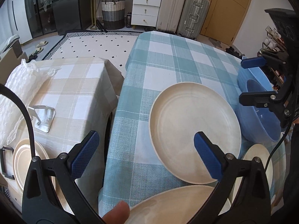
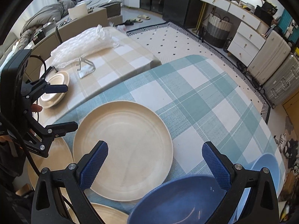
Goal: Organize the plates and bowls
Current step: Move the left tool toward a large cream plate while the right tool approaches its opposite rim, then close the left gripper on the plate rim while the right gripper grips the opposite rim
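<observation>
A large cream plate [image 1: 194, 134] [image 2: 123, 149] lies flat on the blue-checked table [image 1: 168, 65]. My left gripper [image 1: 146, 155] hovers open over the plate's left edge, nothing between its fingers; it also shows in the right wrist view as the left gripper [image 2: 59, 108]. A second cream plate [image 1: 177, 205] [image 2: 54, 160] sits nearer, beside a thumb [image 1: 117, 212]. A small cream plate [image 1: 259, 160] [image 2: 104, 214] lies by the blue bowl [image 1: 261, 108] [image 2: 179, 199]. My right gripper [image 2: 155, 162] [image 1: 252, 80] stands open above that bowl. Another blue bowl [image 2: 267, 166] peeks out behind it.
A lower beige-checked table [image 1: 74, 85] stands to the left across a narrow gap. It carries stacked cream plates [image 1: 28, 160] [image 2: 54, 87], a metal stand [image 1: 44, 117] and bubble wrap [image 1: 18, 93]. Suitcases [image 1: 183, 11] and drawers stand beyond the rug.
</observation>
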Action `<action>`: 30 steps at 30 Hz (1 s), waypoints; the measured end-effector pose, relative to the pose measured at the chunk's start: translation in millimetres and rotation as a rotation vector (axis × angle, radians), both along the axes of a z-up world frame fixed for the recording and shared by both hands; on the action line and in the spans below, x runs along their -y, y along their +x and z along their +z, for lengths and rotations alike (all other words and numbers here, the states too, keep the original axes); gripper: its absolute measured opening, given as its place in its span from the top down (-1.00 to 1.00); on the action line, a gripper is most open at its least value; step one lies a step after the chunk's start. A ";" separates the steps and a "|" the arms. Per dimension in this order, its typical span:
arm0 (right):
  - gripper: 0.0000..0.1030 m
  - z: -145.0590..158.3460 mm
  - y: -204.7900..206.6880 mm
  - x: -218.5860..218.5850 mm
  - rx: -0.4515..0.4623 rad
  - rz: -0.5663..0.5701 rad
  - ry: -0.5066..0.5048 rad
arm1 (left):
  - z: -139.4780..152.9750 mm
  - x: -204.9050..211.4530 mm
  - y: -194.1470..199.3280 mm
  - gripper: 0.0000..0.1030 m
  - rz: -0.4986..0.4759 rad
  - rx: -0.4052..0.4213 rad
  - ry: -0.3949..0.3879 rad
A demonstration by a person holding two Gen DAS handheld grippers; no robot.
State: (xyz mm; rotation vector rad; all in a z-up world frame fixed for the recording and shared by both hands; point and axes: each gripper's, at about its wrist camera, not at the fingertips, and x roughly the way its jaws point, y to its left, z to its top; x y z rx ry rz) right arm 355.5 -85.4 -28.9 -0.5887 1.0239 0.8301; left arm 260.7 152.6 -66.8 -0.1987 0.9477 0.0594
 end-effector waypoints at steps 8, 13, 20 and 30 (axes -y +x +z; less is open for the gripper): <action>-0.99 -21.3 18.7 -9.3 -0.058 0.054 -0.079 | -18.5 1.8 15.8 -0.80 -0.036 -0.046 -0.014; -0.93 -32.5 32.7 -16.9 -0.110 0.085 -0.128 | -28.5 3.3 23.3 -0.72 -0.048 -0.077 -0.016; -0.65 -55.9 46.0 -25.8 -0.178 0.112 -0.212 | -45.3 5.4 29.4 -0.39 -0.062 -0.125 -0.017; -0.22 -83.6 60.2 -25.7 -0.273 0.099 -0.259 | -56.7 6.3 33.5 0.33 -0.067 -0.141 -0.014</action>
